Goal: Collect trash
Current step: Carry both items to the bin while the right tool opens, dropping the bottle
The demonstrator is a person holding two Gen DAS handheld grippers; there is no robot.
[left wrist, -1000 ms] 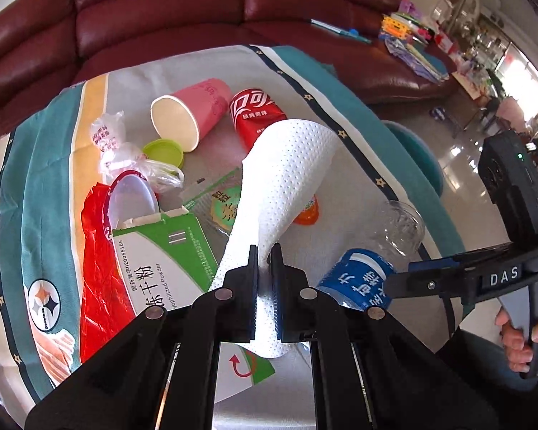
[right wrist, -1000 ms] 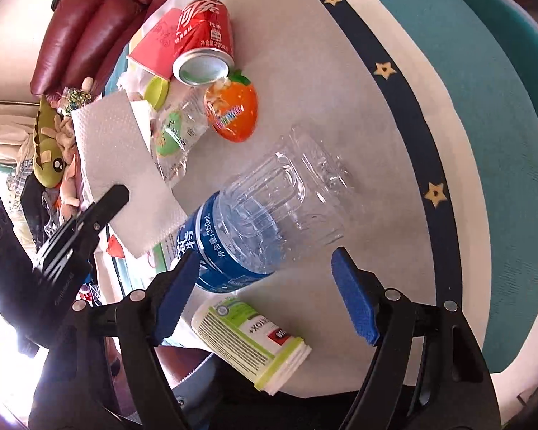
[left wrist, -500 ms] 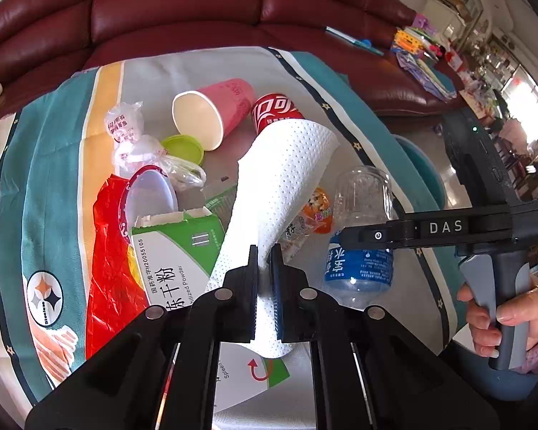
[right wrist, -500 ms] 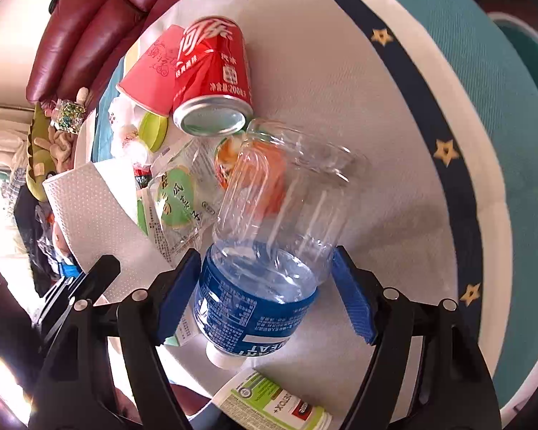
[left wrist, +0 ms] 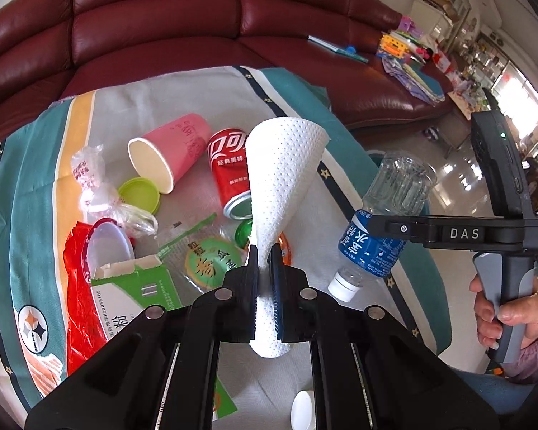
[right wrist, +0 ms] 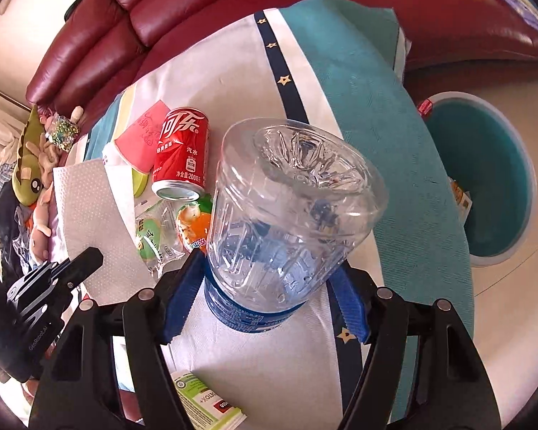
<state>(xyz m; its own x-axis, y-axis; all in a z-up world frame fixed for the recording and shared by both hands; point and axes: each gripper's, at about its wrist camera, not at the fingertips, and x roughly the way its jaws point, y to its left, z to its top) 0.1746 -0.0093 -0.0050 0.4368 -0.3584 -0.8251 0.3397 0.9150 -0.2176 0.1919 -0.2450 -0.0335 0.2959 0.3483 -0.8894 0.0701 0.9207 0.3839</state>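
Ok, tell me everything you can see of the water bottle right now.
The water bottle is clear ribbed plastic with a blue label and white cap, apparently empty. It sits clamped at the label between the right gripper's blue pads, lifted off the tablecloth, tilted with its base up and cap down. Nothing else touches it.

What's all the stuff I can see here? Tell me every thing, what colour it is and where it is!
water bottle: one, clear with blue label, lifted off the table, cap down
paper towel: one, white, held up over the trash
soda can: one, red, lying mid-table
paper cup: one, pink, lying beside the can
lid: one, green, near the cup
plastic bag: one, red, table's left
box: one, green and white, beside the bag
bin: one, teal, on the floor
sofa: one, dark red, behind
left hand-held gripper: shut on the paper towel
right hand-held gripper: blue pads closing on the bottle
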